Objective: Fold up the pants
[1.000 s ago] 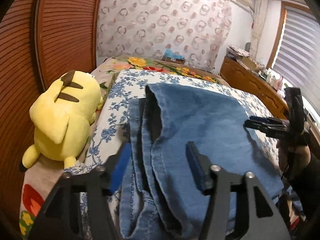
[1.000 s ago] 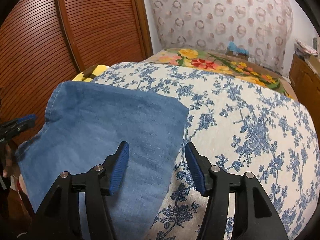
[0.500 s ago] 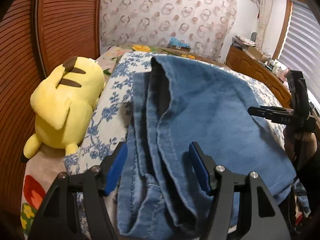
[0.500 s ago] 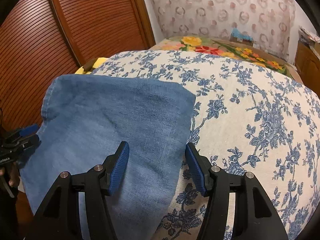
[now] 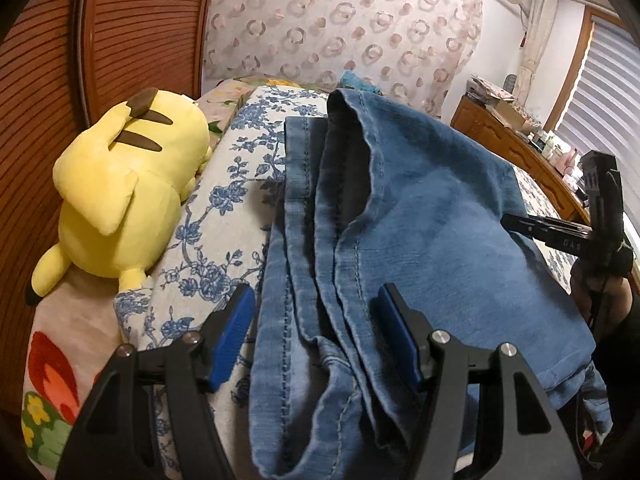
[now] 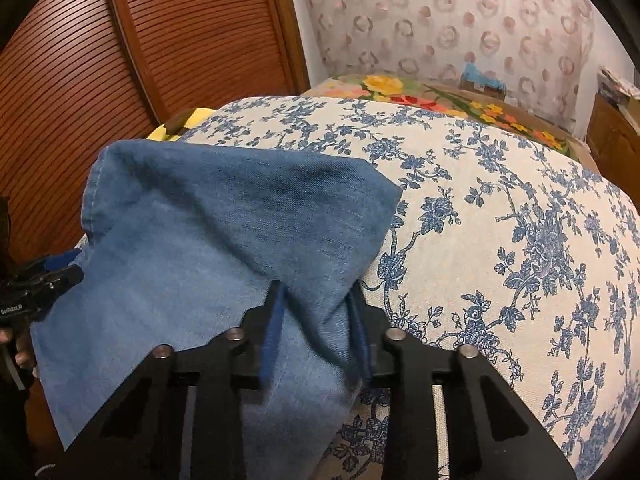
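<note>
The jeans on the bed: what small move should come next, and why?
Probably close the left claw on the seam edge of the jeans. Its jaws stand open around those layers, while the right claw is closing with the opposite edge bunched between its pads, so both sides can lift together.

pants (image 5: 420, 216) lower end cut off (both views), dresser clutter (image 5: 516, 116) indistinct

The pants (image 5: 420, 216) lie on the bedspread (image 6: 500, 208), with the plush toy (image 5: 120, 192) to their left.

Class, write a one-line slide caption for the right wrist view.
Right tongs closing on a bunched edge of blue denim pants lying on a floral bedspread.
</note>
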